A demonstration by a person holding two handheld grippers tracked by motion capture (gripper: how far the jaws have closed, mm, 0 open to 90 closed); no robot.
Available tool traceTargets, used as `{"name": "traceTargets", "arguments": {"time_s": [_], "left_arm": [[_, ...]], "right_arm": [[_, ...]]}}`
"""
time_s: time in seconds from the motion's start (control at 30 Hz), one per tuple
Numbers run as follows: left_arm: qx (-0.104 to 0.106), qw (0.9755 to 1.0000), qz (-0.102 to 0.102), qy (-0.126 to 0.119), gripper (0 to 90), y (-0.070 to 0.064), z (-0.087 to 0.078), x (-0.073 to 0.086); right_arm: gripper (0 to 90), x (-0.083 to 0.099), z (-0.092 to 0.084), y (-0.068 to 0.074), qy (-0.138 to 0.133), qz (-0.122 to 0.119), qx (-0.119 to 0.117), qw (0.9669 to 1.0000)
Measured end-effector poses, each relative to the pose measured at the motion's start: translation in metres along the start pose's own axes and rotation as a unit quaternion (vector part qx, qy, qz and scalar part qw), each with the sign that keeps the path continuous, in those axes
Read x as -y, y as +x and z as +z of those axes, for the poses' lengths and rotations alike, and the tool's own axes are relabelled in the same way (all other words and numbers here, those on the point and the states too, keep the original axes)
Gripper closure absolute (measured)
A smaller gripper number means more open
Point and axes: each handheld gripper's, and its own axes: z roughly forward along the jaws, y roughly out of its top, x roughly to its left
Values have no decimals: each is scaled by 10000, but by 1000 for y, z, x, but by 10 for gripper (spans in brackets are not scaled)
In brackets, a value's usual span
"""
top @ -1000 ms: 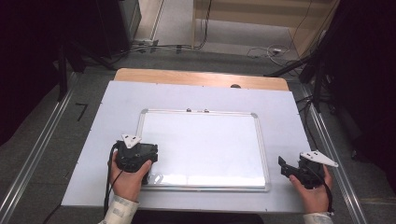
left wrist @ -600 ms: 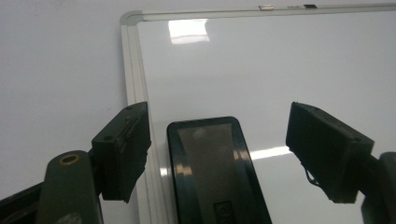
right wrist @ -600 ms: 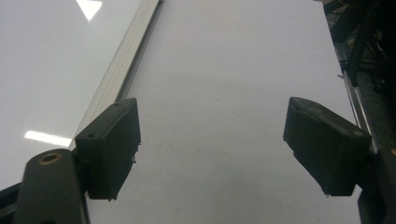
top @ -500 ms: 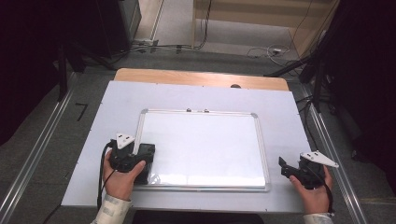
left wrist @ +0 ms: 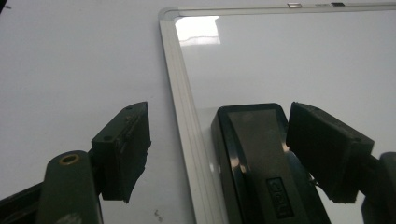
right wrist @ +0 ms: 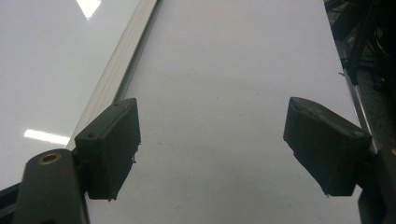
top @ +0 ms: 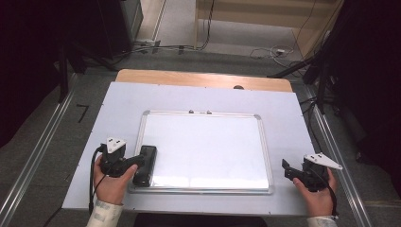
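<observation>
- The left hand (top: 111, 182) is coming in from the near edge at the left, its forearm cut off by the picture's bottom, and is holding the left gripper (top: 137, 161) low and level over the table (top: 198, 94), pointing toward the whiteboard (top: 208, 146).
- Its jaws have just been opening and are standing apart; in the left gripper view the eraser (left wrist: 261, 158) is lying between them, close against the right-hand jaw, with a clear gap to the other, which is sitting outside the board's frame. Whether that near jaw is touching the eraser is hard to tell.
- The eraser (top: 145, 164) is lying on the whiteboard's near left corner, just inside the frame; its near end is cut off in the left gripper view.
- The right hand (top: 318, 198) is resting at the table's near right, well apart from the board, with the right gripper (top: 289, 171) pointing left.
- Its jaws are standing wide with nothing between them.
</observation>
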Motion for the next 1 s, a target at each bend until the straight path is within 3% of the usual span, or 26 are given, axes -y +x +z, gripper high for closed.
{"name": "traceTargets", "arguments": {"time_s": [0.57,0.77,1.0], "left_arm": [[-125,9997,-133,189,220,30,1,8],[-234,9991,-265,242,220,42,2,10],[-267,9988,-326,263,220,48,1,12]], "right_arm": [[176,0,-1,0,2,10,16,10000],[175,0,-1,0,9,18,14,10000],[175,1,-1,0,16,15,22,10000]]}}
